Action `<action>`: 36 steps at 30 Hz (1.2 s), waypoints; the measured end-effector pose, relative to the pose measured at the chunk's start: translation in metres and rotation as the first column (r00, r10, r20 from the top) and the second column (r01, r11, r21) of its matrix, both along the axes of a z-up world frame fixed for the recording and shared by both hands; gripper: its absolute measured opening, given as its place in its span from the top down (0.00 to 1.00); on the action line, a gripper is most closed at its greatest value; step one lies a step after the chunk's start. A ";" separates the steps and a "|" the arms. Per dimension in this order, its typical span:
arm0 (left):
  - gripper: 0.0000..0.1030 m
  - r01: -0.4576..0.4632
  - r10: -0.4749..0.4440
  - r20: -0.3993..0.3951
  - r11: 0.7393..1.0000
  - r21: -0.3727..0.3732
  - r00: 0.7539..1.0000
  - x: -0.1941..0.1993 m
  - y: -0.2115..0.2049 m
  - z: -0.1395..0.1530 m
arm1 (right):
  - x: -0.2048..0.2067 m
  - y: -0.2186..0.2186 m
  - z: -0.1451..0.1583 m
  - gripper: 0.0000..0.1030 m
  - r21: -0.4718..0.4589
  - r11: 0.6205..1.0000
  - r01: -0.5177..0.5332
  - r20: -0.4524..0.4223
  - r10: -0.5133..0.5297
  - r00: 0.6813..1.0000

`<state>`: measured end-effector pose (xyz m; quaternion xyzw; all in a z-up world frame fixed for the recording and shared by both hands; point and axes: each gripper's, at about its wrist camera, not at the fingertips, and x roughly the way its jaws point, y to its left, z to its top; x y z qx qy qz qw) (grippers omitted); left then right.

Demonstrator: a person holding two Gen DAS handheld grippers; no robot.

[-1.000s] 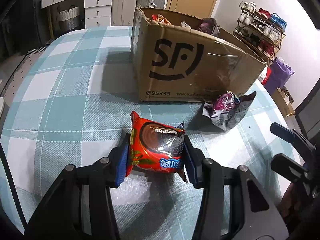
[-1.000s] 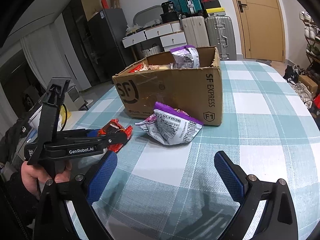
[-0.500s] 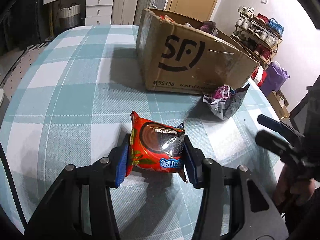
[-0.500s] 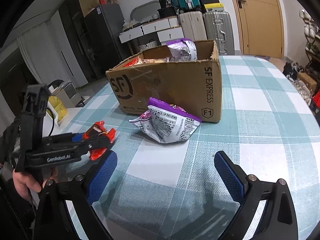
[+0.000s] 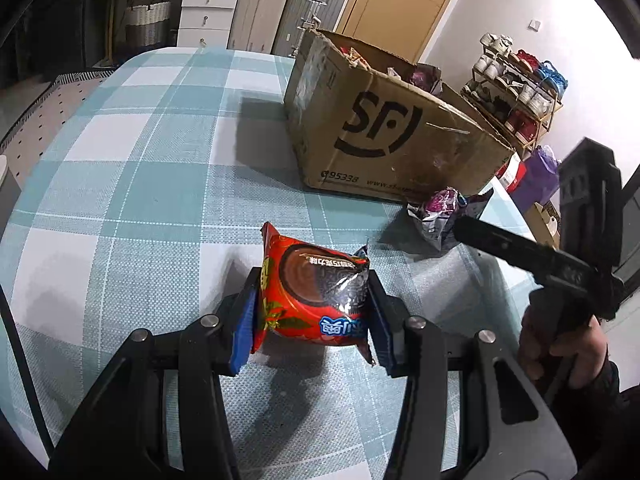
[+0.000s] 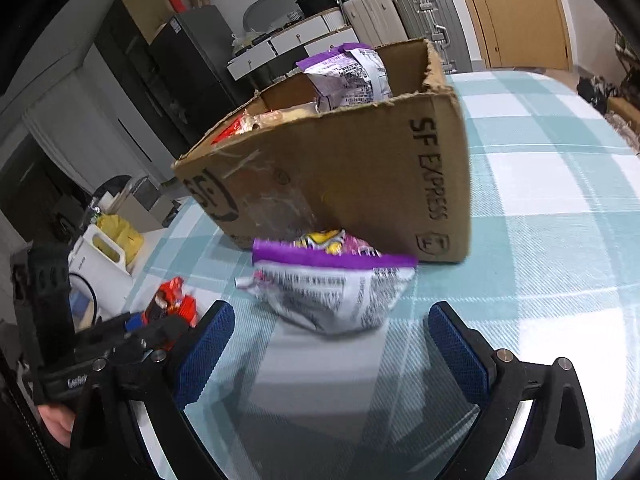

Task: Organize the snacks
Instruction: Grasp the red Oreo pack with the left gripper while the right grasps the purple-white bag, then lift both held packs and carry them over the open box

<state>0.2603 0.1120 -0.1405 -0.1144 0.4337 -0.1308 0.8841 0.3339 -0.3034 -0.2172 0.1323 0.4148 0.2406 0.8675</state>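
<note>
R gripper [image 6: 331,354] has closed in on the purple snack bag [image 6: 328,292]; bag now sits just ahead of its wide-apart jaws, w/ the cardboard box [image 6: 360,184] looming nearer. In L wrist view, the R gripper's arm reaches further in from the right.

A snack bag [image 6: 332,288] lies on the table [image 6: 540,208] just before the cardboard box [image 6: 360,176].

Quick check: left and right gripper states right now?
Left gripper: shut on the red snack packet.
Right gripper: open, holding nothing; the purple-and-white snack bag lies just ahead of its fingers.
</note>
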 end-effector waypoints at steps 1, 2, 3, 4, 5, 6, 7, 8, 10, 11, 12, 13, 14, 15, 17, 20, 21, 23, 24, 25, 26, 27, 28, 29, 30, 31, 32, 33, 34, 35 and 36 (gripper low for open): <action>0.56 -0.002 0.002 0.000 1.000 -0.002 1.000 -0.001 0.001 0.000 | 0.003 0.002 0.000 0.04 0.004 1.000 0.000 -0.003 0.000 1.000; 0.56 -0.005 0.005 -0.001 1.000 -0.006 1.000 -0.002 0.003 0.000 | 0.006 0.003 0.000 0.04 0.014 1.000 -0.002 -0.004 0.002 1.000; 0.56 -0.010 0.010 -0.003 1.000 -0.009 1.000 -0.002 0.004 0.000 | 0.010 0.004 -0.001 0.04 0.024 1.000 0.000 -0.008 0.000 1.000; 0.56 -0.011 0.011 -0.006 1.000 -0.011 1.000 -0.002 0.006 0.000 | 0.012 0.005 -0.002 0.04 0.029 1.000 0.007 -0.014 -0.006 1.000; 0.56 -0.014 0.014 -0.007 1.000 -0.011 1.000 -0.002 0.007 -0.001 | 0.015 0.006 -0.002 0.04 0.033 0.999 0.013 -0.011 -0.012 1.000; 0.56 -0.017 0.017 -0.008 1.000 -0.011 1.000 -0.003 0.008 -0.001 | 0.018 0.007 -0.002 0.04 0.041 0.999 0.015 -0.015 -0.015 1.000; 0.56 -0.020 0.020 -0.010 1.000 -0.012 1.000 -0.004 0.010 -0.002 | 0.020 0.008 -0.002 0.04 0.042 0.999 0.024 -0.016 -0.023 1.000; 0.56 -0.021 0.021 -0.012 1.000 -0.012 1.000 -0.004 0.010 -0.002 | 0.022 0.009 -0.002 0.04 0.042 0.999 0.035 -0.018 -0.034 0.999; 0.56 -0.026 0.026 -0.020 1.000 -0.011 0.999 -0.005 0.011 -0.005 | 0.026 0.008 -0.002 0.04 0.052 0.997 0.052 -0.022 -0.051 0.998; 0.56 -0.026 0.026 -0.023 1.000 -0.014 0.999 -0.005 0.011 -0.006 | 0.027 0.006 -0.002 0.13 0.062 0.996 0.065 -0.024 -0.064 0.998; 0.56 -0.027 0.027 -0.026 1.000 -0.015 0.999 -0.006 0.012 -0.007 | 0.028 0.005 -0.003 0.23 0.073 0.994 0.079 -0.031 -0.077 0.997; 0.56 -0.028 0.028 -0.026 0.999 -0.015 0.999 -0.007 0.012 -0.007 | 0.030 0.004 -0.004 0.29 0.081 0.993 0.082 -0.039 -0.079 0.996; 0.56 -0.028 0.028 -0.025 1.000 -0.015 0.999 -0.006 0.012 -0.008 | 0.031 0.004 -0.004 0.29 0.087 0.993 0.082 -0.037 -0.079 0.996; 0.56 -0.028 0.028 -0.026 0.999 -0.016 0.999 -0.007 0.012 -0.008 | 0.031 0.005 -0.004 0.30 0.080 0.994 0.077 -0.033 -0.075 0.997; 0.56 -0.032 0.032 -0.025 0.999 -0.014 0.999 -0.007 0.013 -0.007 | 0.031 0.007 -0.005 0.42 0.103 0.993 0.049 -0.044 -0.045 0.998; 0.56 -0.036 0.036 -0.020 0.999 -0.015 0.999 -0.008 0.014 -0.005 | 0.028 0.012 -0.003 0.45 0.086 0.995 0.045 -0.035 -0.042 0.998; 0.56 -0.037 0.036 -0.016 0.999 -0.014 0.999 -0.008 0.014 -0.003 | 0.027 0.012 -0.003 0.45 0.087 0.995 0.045 -0.034 -0.043 0.999; 0.56 -0.036 0.036 -0.011 0.999 -0.012 0.999 -0.011 0.014 -0.001 | 0.025 0.011 -0.003 0.45 0.094 0.995 0.045 -0.038 -0.042 0.998; 0.56 -0.036 0.036 -0.009 0.999 -0.012 0.999 -0.012 0.014 0.000 | 0.023 0.011 -0.002 0.45 0.095 0.994 0.045 -0.038 -0.042 0.998; 0.56 -0.036 0.036 -0.008 0.999 -0.012 0.999 -0.013 0.014 0.001 | 0.021 0.011 -0.002 0.45 0.095 0.994 0.045 -0.037 -0.041 0.998; 0.56 -0.035 0.035 -0.006 0.999 -0.010 0.999 -0.014 0.014 0.003 | 0.018 0.010 -0.002 0.45 0.095 0.995 0.043 -0.036 -0.040 0.999; 0.56 -0.036 0.036 -0.004 0.999 -0.008 0.999 -0.015 0.014 0.003 | 0.016 0.010 -0.001 0.46 0.096 0.994 0.041 -0.035 -0.038 0.999; 0.56 -0.036 0.036 -0.003 0.999 -0.008 0.999 -0.017 0.014 0.004 | 0.012 0.013 -0.001 0.46 0.099 0.994 0.037 -0.031 -0.034 0.999; 0.56 -0.036 0.036 -0.003 0.999 -0.009 0.999 -0.018 0.013 0.005 | 0.007 0.015 0.001 0.46 0.096 0.995 0.034 -0.027 -0.031 0.999; 0.56 -0.035 0.035 -0.002 0.999 -0.009 0.999 -0.019 0.013 0.006 | 0.005 0.015 0.001 0.46 0.092 0.995 0.033 -0.024 -0.031 0.999; 0.56 -0.034 0.034 0.000 0.999 -0.007 0.999 -0.020 0.013 0.007 | 0.001 0.015 0.002 0.46 0.092 0.995 0.032 -0.022 -0.030 0.999; 0.56 -0.034 0.034 0.003 0.999 -0.005 0.999 -0.021 0.012 0.008 | -0.003 0.013 0.002 0.46 0.097 0.995 0.030 -0.021 -0.028 0.999; 0.56 -0.032 0.032 0.006 0.999 -0.005 0.999 -0.023 0.011 0.009 | -0.007 0.012 0.003 0.46 0.103 0.994 0.028 -0.020 -0.026 0.999; 0.56 -0.030 0.030 0.008 1.000 -0.003 1.000 -0.024 0.010 0.010 | -0.011 0.013 0.003 0.46 0.103 0.994 0.027 -0.016 -0.026 1.000; 0.56 -0.028 0.028 0.010 1.000 0.000 1.000 -0.026 0.009 0.012 | -0.015 0.012 0.005 0.46 0.101 0.995 0.025 -0.012 -0.024 1.000; 0.56 -0.027 0.027 0.013 1.000 0.001 1.000 -0.028 0.008 0.013 | -0.016 0.011 0.005 0.46 0.102 0.995 0.022 -0.011 -0.021 1.000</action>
